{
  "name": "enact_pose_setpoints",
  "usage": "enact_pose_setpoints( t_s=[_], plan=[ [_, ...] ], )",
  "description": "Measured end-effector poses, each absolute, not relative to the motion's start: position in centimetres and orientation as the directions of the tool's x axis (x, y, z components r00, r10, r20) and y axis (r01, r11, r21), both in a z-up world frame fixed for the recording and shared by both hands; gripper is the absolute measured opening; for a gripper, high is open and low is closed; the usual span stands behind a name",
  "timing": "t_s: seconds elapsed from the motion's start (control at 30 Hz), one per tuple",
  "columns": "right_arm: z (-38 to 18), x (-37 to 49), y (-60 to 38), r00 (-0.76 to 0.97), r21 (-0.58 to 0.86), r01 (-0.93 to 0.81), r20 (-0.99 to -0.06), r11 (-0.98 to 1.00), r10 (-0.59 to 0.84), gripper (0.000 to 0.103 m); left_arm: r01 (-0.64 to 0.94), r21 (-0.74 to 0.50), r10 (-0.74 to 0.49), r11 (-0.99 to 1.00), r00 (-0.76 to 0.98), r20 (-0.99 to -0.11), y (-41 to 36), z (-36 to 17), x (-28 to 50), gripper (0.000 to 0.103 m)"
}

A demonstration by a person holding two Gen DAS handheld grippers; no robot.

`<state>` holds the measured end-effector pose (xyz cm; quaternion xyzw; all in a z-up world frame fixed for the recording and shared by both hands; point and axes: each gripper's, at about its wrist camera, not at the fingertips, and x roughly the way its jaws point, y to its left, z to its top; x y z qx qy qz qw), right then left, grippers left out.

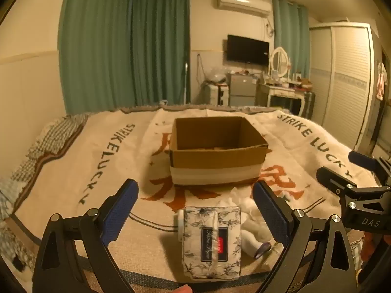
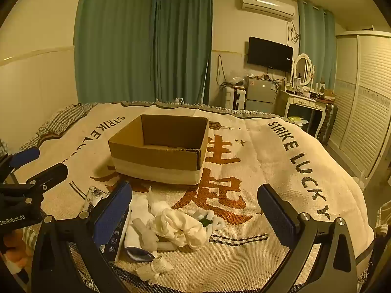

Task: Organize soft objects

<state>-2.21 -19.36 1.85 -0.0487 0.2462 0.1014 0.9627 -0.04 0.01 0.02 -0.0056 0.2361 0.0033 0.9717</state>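
Cardboard box (image 1: 215,151) sits open-topped in the middle of the bed, on a cream blanket (image 1: 97,171) printed with "STRIKE LUCKY". The soft stuff is all piled on the blanket in front of the box, on the near side.

Left gripper (image 1: 195,210) has its jaws spread wide, nothing between them, hovering over a floral tissue pack (image 1: 211,241) that lies flat just below it. That pack is dead centre in the left wrist view, label and all, but in the right wrist view you only catch a corner of it poking out behind the blue pad.

Right gripper (image 2: 195,210) is also wide open and empty. Its camera gives the good look at the white sock pile (image 2: 176,224): a tangle of socks, one rolled bundle (image 2: 154,267) lying closest to the camera, plus a flat dark packet (image 2: 117,239) tucked against the left pad. From the left wrist view those socks are just a pale lump beside the tissue pack.

Each camera catches the other gripper at its edge.
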Motion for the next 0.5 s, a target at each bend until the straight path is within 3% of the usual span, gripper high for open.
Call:
enact_pose_setpoints(
  t_s=[0.5],
  plan=[
    [1.7, -2.0, -19.4, 0.860, -0.042, -0.215, -0.481, 0.976, 0.169, 0.103, -0.014, -0.011, 0.007, 1.000, 0.884, -0.468, 0.8, -0.3, 0.0, 0.096]
  ],
)
